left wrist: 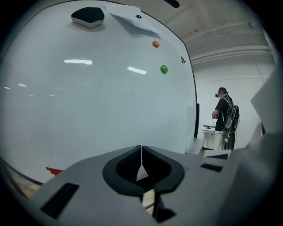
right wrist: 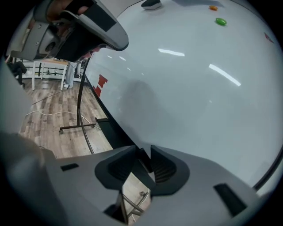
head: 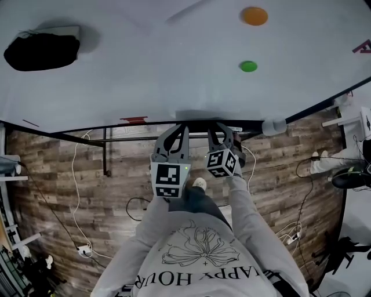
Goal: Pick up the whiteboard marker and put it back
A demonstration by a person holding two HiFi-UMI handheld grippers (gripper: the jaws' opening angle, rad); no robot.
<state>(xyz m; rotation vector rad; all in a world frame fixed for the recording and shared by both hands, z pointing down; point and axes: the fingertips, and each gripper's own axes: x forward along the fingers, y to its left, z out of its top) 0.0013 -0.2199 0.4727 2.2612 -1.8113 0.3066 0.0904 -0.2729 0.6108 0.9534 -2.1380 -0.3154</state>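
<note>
A large white glossy whiteboard (head: 174, 64) fills most of the head view. A black felt eraser (head: 42, 51) clings near its upper left corner. A small red mark (head: 134, 120) sits just above the whiteboard's lower edge, left of the middle. Under that edge, black metal stand tubes (head: 105, 151) run down to a brown wood-plank floor (head: 46, 191), where white cables (head: 74, 174) trail.

The left tongs (head: 179, 129) point at the lower edge near its middle. In the left gripper view they are clenched (left wrist: 141, 149), tips touching, with nothing between them. Just beside them, the right tongs (head: 220, 127) reach the same edge. In the right gripper view they are released (right wrist: 145, 152), jaws parted, and only the whiteboard's dark lower rail (right wrist: 112, 132) shows through the gap. The whiteboard marker cannot be made out in any view; neither pair of tongs holds it.

Further right, a round green magnet (head: 248, 66) sits on the whiteboard, well below a round orange magnet (head: 254, 15) near the upper edge. Beyond the right edge, the left gripper view shows a person in dark clothes (left wrist: 225, 115) standing in a pale-walled room
</note>
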